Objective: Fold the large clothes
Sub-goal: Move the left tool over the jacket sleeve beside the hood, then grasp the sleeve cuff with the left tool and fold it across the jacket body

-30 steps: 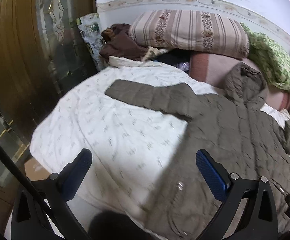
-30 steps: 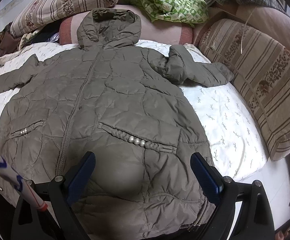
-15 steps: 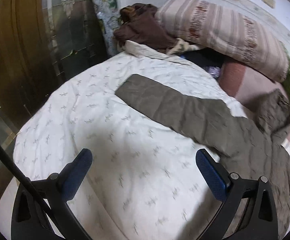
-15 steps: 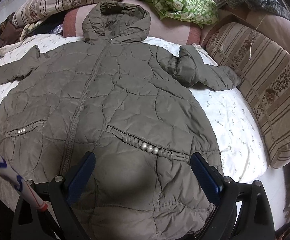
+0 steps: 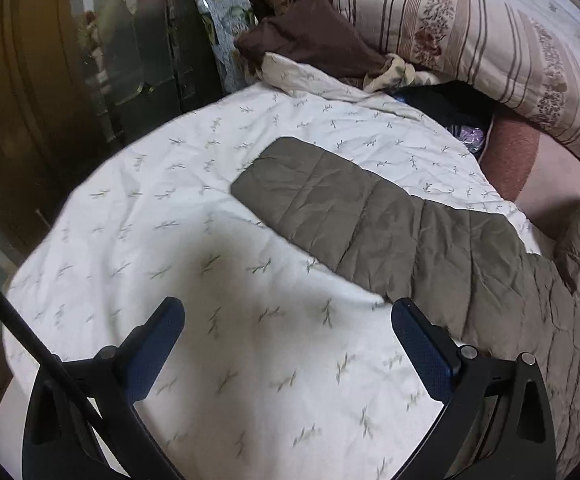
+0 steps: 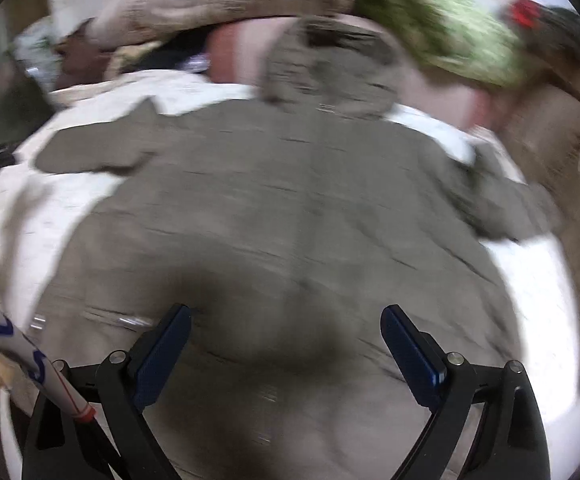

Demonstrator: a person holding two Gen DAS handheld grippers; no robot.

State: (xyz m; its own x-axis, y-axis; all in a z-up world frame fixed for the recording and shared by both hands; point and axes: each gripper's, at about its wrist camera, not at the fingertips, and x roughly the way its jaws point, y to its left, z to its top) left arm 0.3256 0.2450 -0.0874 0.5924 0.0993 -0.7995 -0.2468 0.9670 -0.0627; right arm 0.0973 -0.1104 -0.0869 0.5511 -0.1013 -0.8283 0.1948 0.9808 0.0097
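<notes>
Left tongs (image 5: 288, 330) nearer coat sleeve (image 5: 370, 224) now.

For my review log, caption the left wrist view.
Open left gripper hovers over the sheet beside the coat sleeve, laid flat toward the pillows.

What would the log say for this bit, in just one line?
step: fold not begun | coat: flat on bed | sleeve: spread out | left gripper: open, empty | right gripper: open, empty
</notes>
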